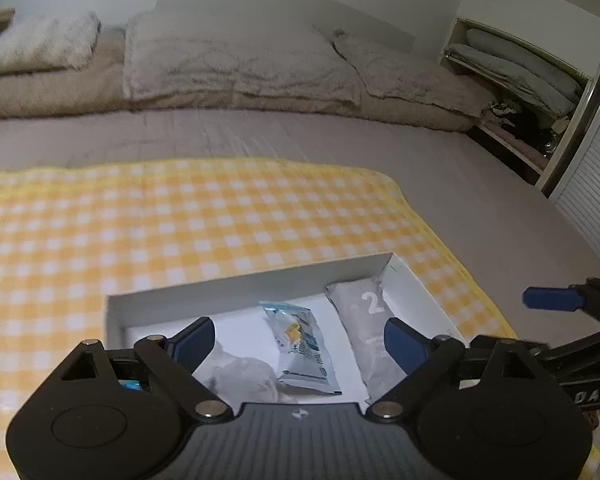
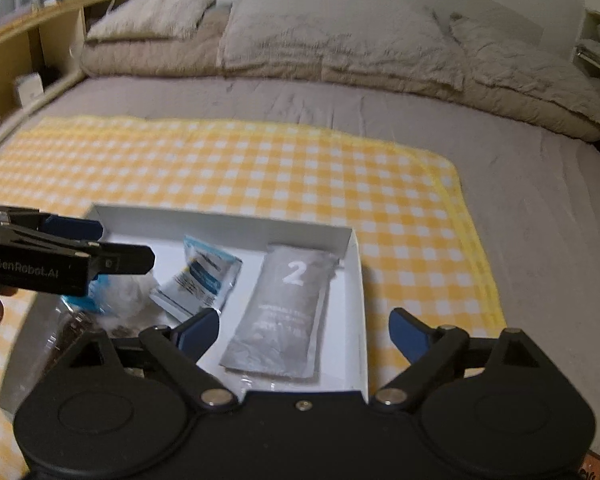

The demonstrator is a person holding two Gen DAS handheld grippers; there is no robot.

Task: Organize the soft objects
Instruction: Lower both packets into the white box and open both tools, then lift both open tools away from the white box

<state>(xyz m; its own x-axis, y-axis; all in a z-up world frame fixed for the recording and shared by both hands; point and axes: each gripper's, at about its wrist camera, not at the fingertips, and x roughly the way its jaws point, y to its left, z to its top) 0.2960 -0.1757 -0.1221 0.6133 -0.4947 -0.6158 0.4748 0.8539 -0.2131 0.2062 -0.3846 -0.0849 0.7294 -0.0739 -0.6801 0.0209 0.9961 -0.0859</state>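
Note:
A white shallow box (image 1: 236, 286) (image 2: 220, 216) sits on a yellow checked cloth on the bed. In it lie a grey pouch marked "2" (image 1: 370, 336) (image 2: 288, 308), a blue-and-white packet (image 1: 300, 344) (image 2: 204, 276) and a clear bag of white stuff (image 1: 244, 380) (image 2: 128, 296). My left gripper (image 1: 300, 340) is open over the box, holding nothing. My right gripper (image 2: 304, 332) is open above the box's near right part, holding nothing. The left gripper's fingers (image 2: 100, 256) show at the left of the right wrist view.
The yellow checked cloth (image 1: 180, 216) (image 2: 260, 160) covers the near part of the grey bed. Beige pillows and a folded duvet (image 1: 236, 60) (image 2: 340, 40) lie at the head. A wooden shelf (image 2: 28, 48) runs along the left, an open wardrobe (image 1: 520, 80) on the right.

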